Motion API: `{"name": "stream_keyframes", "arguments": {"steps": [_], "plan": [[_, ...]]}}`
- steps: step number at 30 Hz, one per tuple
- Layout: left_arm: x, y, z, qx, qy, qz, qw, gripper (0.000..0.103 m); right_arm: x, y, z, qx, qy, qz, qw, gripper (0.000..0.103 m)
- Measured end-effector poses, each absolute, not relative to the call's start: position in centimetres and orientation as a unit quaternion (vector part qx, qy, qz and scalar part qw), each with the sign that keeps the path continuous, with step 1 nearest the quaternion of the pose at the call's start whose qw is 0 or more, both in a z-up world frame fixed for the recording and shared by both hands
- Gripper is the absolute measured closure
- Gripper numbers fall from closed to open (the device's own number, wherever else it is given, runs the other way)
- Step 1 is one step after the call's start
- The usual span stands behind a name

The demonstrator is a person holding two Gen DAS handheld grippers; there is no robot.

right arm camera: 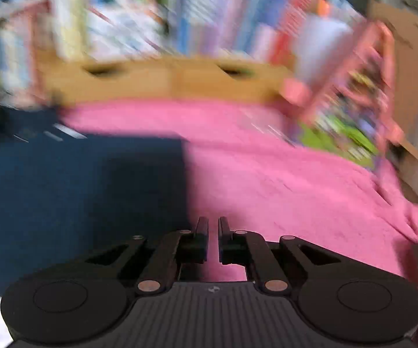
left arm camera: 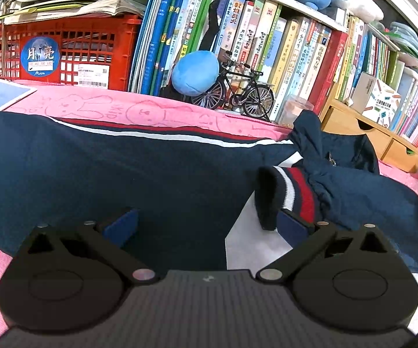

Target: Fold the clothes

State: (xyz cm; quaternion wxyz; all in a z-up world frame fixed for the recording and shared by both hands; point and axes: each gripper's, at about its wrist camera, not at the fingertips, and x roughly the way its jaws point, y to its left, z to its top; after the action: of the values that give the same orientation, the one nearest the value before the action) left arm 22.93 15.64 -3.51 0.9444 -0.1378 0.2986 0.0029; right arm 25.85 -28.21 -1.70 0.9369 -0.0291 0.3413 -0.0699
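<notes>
From the left wrist view we see our left gripper (left arm camera: 206, 226) spread wide, nothing pinched between its blue pads. The navy jacket (left arm camera: 107, 168) lies straight ahead of it on the pink towel (left arm camera: 122, 107), its long axis running left to right across the view, the red and white stripe along its far edge. A sleeve doubles back toward us, and its striped cuff (left arm camera: 287, 194) stands just inside the right finger, close to touching its pad though not gripped. So this hand is the nearer one to the cuff, and we judge a short closing would catch it. Behind, a red crate (left arm camera: 64, 49) holds stacked papers and carries more on top, and the wooden drawers (left arm camera: 354, 127) are shut.

From the right wrist view, badly blurred, our right gripper (right arm camera: 213, 237) is nearly closed, only a thin slit between its fingers, and nothing in it. The jacket (right arm camera: 78, 188) lies to its left, bare towel (right arm camera: 281, 179) ahead and to the right, so this hand is off the cloth
</notes>
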Motion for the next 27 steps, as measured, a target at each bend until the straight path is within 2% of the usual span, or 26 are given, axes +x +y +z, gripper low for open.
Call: {"name": "stream_keyframes", "arguments": {"steps": [2,11,13,17,20,23,24,25,27], "plan": [[22.9,15.6,-3.5,-0.136,0.299,0.003,0.944,0.000,25.9,-25.5,-0.7,-0.038,0.325,-0.032,0.945,0.090],[22.9,15.9,-3.4,-0.139,0.300,0.000,0.944,0.000,29.8,-9.6,-1.5,-0.009,0.336,0.218,0.916,0.089],[22.9,15.9,-3.4,-0.139,0.300,-0.001,0.944,0.000,29.7,-7.2,-2.1,-0.009,0.334,0.261,0.906,0.085],[22.9,16.1,-3.4,-0.140,0.300,-0.001,0.944,0.000,29.7,-4.5,-3.8,-0.064,0.331,0.265,0.903,0.085],[22.6,16.6,-3.1,-0.150,0.291,0.012,0.945,0.000,28.7,-2.7,-4.4,-0.132,0.289,0.252,0.914,0.082],[21.5,18.2,-2.0,-0.172,0.241,0.059,0.953,0.000,28.6,-1.9,-4.4,-0.159,0.278,0.243,0.916,0.081],[20.8,19.2,-1.7,-0.184,0.223,0.085,0.954,0.000,28.5,-2.3,-4.4,-0.150,0.281,0.235,0.918,0.074],[20.2,20.2,-1.4,-0.195,0.204,0.111,0.953,0.000,28.5,-2.8,-4.5,-0.141,0.283,0.228,0.921,0.060],[19.0,22.7,-1.0,-0.219,0.185,0.182,0.941,0.000,28.1,-3.8,-4.2,-0.110,0.299,0.214,0.923,0.052]]}}
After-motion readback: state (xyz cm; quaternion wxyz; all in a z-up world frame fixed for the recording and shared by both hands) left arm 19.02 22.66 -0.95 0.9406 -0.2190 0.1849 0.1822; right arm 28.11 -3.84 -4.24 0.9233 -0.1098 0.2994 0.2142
